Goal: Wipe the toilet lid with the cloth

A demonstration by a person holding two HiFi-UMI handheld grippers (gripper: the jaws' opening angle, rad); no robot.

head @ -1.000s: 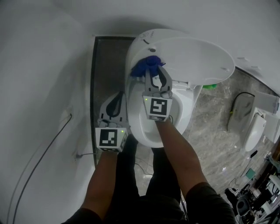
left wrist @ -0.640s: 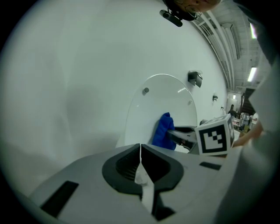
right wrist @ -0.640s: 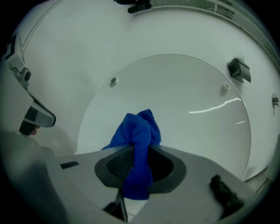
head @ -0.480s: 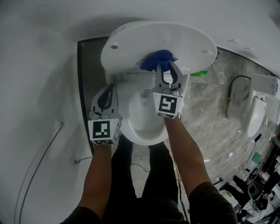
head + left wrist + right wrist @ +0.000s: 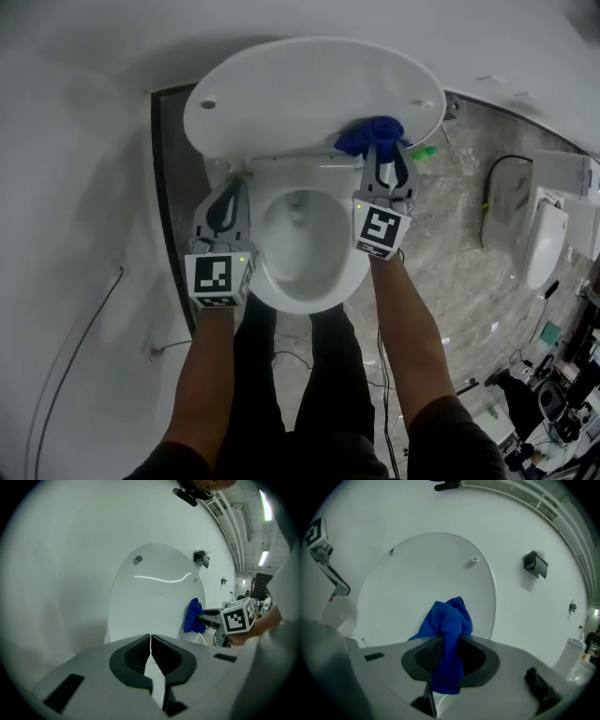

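Sliding rightward across the frame, the right tool (image 5: 385, 150) has carried the cloth (image 5: 370, 134) from the left side of the raised lid (image 5: 309, 89) to its lower right part since a second ago. Its jaws are clenched on a bunched fold of the blue cloth (image 5: 447, 620), which stands up between them and hangs below them in the right gripper view. The free end of the cloth lies against the white lid (image 5: 426, 573), near its right edge.

At the lower left of the head view, the left tool (image 5: 232, 187) is closed with nothing between its jaws, which meet along one line (image 5: 150, 639). It hangs just beside the left rim of the bowl (image 5: 267, 286), apart from the lid.

This looks like a sideways wiping stroke along the low band of the lid's inner face, close to its end. The next move probably calls for reversing leftward on a higher line, with the cloth kept pressed to the lid so the tool's hard tips do not scrape it.
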